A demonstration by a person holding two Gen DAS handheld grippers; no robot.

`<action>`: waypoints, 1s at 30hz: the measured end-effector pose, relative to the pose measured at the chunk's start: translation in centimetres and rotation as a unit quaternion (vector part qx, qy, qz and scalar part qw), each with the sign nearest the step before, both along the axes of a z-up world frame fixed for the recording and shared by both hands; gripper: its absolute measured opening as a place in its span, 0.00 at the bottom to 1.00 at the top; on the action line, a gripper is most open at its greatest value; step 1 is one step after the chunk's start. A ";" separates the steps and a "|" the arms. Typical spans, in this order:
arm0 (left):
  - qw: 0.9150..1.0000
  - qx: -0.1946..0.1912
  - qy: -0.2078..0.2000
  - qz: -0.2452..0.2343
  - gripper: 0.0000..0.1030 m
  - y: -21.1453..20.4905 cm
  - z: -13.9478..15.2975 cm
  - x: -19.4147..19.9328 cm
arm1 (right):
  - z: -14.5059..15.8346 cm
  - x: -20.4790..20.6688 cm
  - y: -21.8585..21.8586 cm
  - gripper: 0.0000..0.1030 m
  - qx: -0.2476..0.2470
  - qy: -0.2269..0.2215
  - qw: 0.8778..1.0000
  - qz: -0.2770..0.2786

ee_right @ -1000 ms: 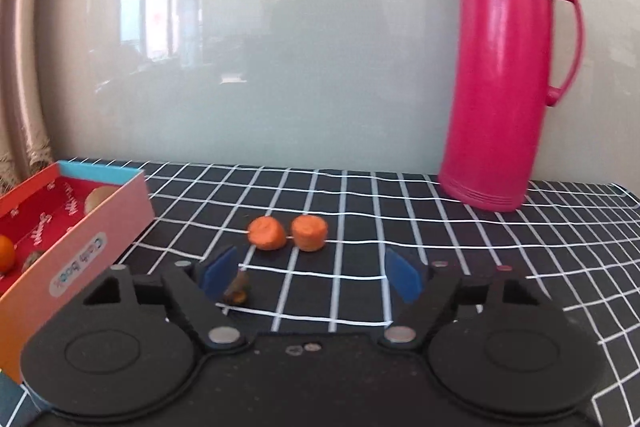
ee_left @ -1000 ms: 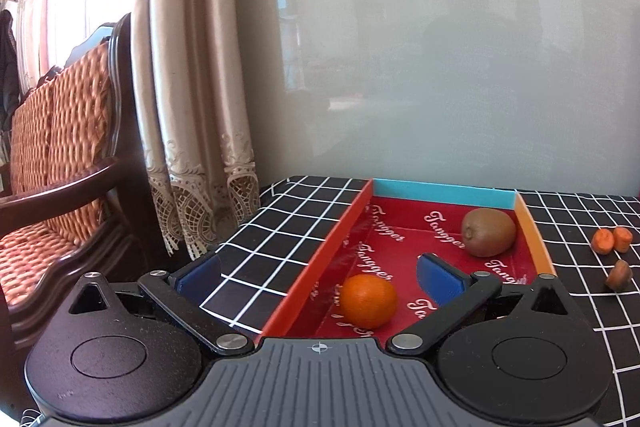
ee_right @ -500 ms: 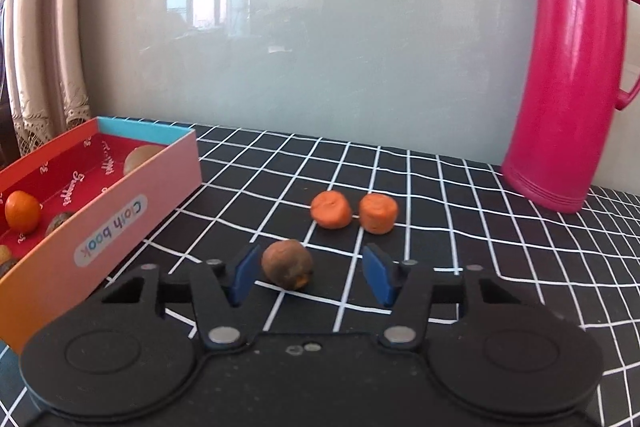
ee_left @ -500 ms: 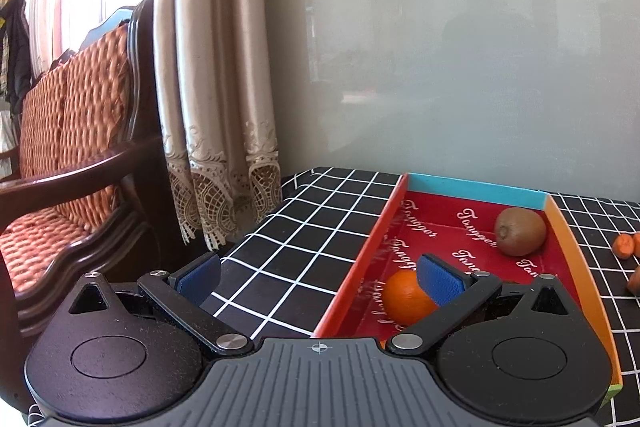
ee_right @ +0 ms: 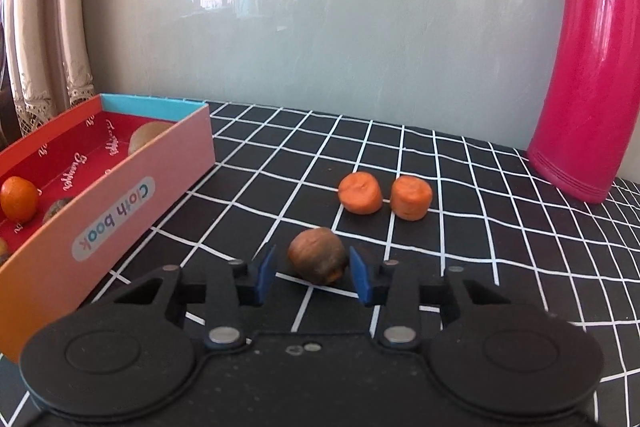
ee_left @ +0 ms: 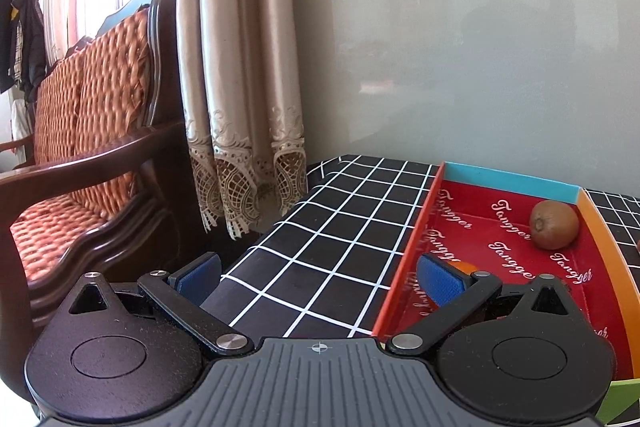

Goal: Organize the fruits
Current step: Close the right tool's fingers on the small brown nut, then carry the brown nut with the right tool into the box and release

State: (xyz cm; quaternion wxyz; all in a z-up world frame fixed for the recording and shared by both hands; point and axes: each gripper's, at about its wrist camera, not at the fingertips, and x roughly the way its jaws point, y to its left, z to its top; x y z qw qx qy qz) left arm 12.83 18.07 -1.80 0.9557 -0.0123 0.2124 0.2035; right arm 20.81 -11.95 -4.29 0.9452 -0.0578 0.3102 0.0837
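A small brown wrinkled fruit [ee_right: 318, 261] lies on the black checked tablecloth between the blue pads of my right gripper [ee_right: 312, 273]. The jaws stand close on both sides of it with small gaps showing. Two orange chunks [ee_right: 360, 193] [ee_right: 411, 197] lie just behind it. The red-lined box [ee_right: 120, 203] at the left holds an orange [ee_right: 19, 198] and a kiwi [ee_right: 149, 137]. In the left wrist view my left gripper [ee_left: 318, 277] is wide open and empty over the table's left part, beside the box [ee_left: 408, 259] with the kiwi [ee_left: 554, 225]; the orange [ee_left: 466, 267] peeks behind its right pad.
A tall pink thermos [ee_right: 592, 67] stands at the back right by the wall. A wooden chair with an orange cushion [ee_left: 80, 147] and a curtain [ee_left: 240, 87] stand left of the table edge. More small brown fruits [ee_right: 56, 207] lie in the box.
My right gripper has moved in around the brown fruit and narrowed its jaws. My left gripper has swung to the left, away from the box; the orange is now mostly hidden by its pad.
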 end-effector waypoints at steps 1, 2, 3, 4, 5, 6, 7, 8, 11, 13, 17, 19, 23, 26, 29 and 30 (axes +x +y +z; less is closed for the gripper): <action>1.000 0.000 0.000 0.000 1.00 0.0 0.0 0.0 | -0.1 0.1 0.1 0.35 -0.002 0.003 1.000 -0.002; 1.000 0.000 -0.001 0.001 1.00 0.1 0.0 0.0 | -0.1 0.1 0.1 0.30 -0.002 0.003 1.000 -0.004; 1.000 -0.001 -0.001 0.001 1.00 0.1 0.0 -0.1 | -0.1 0.2 0.1 0.30 0.001 0.004 1.000 -0.006; 1.000 -0.002 -0.001 0.001 1.00 0.1 0.0 -0.1 | -0.1 0.2 0.0 0.30 0.006 0.005 1.000 -0.007; 1.000 -0.003 -0.001 0.000 1.00 0.1 0.1 -0.1 | -0.1 0.1 0.0 0.30 0.008 0.005 1.000 -0.007; 1.000 -0.004 -0.001 0.000 1.00 0.1 0.1 -0.1 | 0.0 0.1 0.1 0.30 0.007 0.004 1.000 -0.008; 1.000 -0.004 -0.001 -0.001 1.00 0.1 0.1 -0.1 | 0.0 0.0 0.1 0.30 0.008 0.004 1.000 -0.009; 1.000 -0.004 -0.001 -0.001 1.00 0.1 0.1 -0.1 | 0.1 0.0 0.0 0.30 0.009 0.004 1.000 -0.008; 1.000 -0.005 -0.001 -0.001 1.00 0.2 0.1 -0.2 | 0.2 -0.3 -0.2 0.30 0.009 0.002 1.000 -0.009; 1.000 -0.006 -0.002 0.000 1.00 0.2 0.1 -0.2 | 0.5 -0.5 -0.4 0.30 0.010 -0.001 1.000 -0.011; 1.000 -0.010 -0.005 0.000 1.00 -0.1 0.2 -0.3 | 1.0 -1.0 -1.0 0.30 0.012 -0.007 1.000 -0.016; 1.000 -0.007 -0.006 -0.002 1.00 -0.5 0.2 -0.3 | 1.3 -1.3 -1.3 0.30 0.013 -0.010 1.000 -0.019; 1.000 -0.005 -0.006 -0.006 1.00 -1.0 0.2 -0.3 | 2.3 -1.8 -2.0 0.30 0.016 -0.018 0.999 -0.023; 1.000 -0.004 -0.006 -0.008 1.00 -1.4 0.2 -0.4 | 3.3 -2.2 -2.2 0.30 0.020 -0.028 0.999 -0.022; 1.000 0.000 -0.005 -0.010 1.00 -1.5 0.1 -0.6 | 4.2 -2.6 -2.0 0.30 0.024 -0.038 0.999 -0.018; 1.000 0.001 -0.005 -0.008 1.00 -1.5 0.1 -0.6 | 4.4 -2.8 -1.8 0.30 0.025 -0.040 0.999 -0.016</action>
